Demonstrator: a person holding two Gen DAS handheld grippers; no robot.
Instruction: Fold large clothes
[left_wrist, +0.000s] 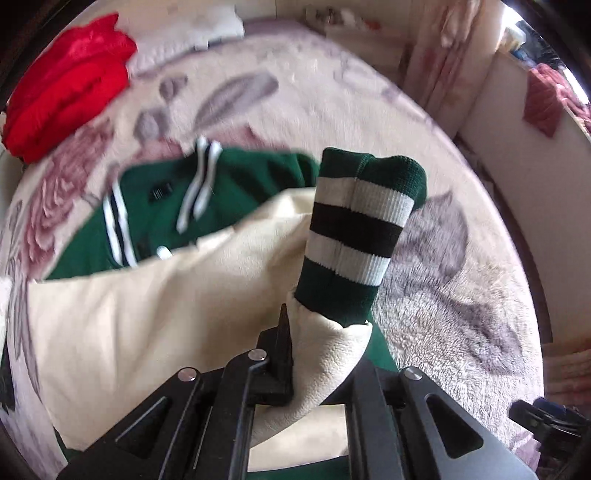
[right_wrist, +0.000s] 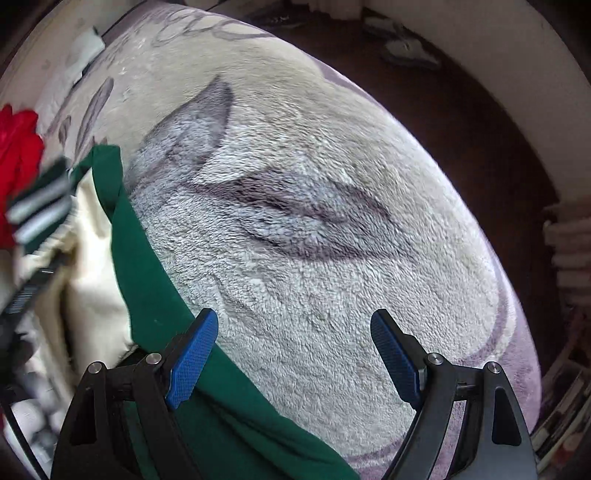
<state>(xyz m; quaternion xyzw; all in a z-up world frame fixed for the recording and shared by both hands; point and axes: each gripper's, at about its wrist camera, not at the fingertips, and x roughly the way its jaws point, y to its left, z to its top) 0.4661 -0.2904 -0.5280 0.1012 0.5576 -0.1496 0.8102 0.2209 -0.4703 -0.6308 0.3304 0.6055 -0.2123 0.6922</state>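
Left wrist view shows the left gripper (left_wrist: 317, 347) with its fingers (left_wrist: 284, 332) closed on the cream sleeve (left_wrist: 332, 343) just below the striped cuff (left_wrist: 362, 229); the grip sits there, I judge, so the sleeve can be carried across the jacket (left_wrist: 229, 184) for a fold; the cuff stands up beyond the fingers, over the jacket's green body, which lies on the blanket (left_wrist: 461, 295) covering the bed; a red garment (left_wrist: 66, 85) sits beyond the jacket, near the blanket's far edge, well apart from it; the right gripper (right_wrist: 293, 354) hangs over the blanket beside the jacket's green edge, fingers (right_wrist: 192, 362) spread wide and holding nothing, probably kept free for the next hold; a small dark label (left_wrist: 160, 192) shows on the jacket near its collar stripes, too blurred to read; no other writing is legible.
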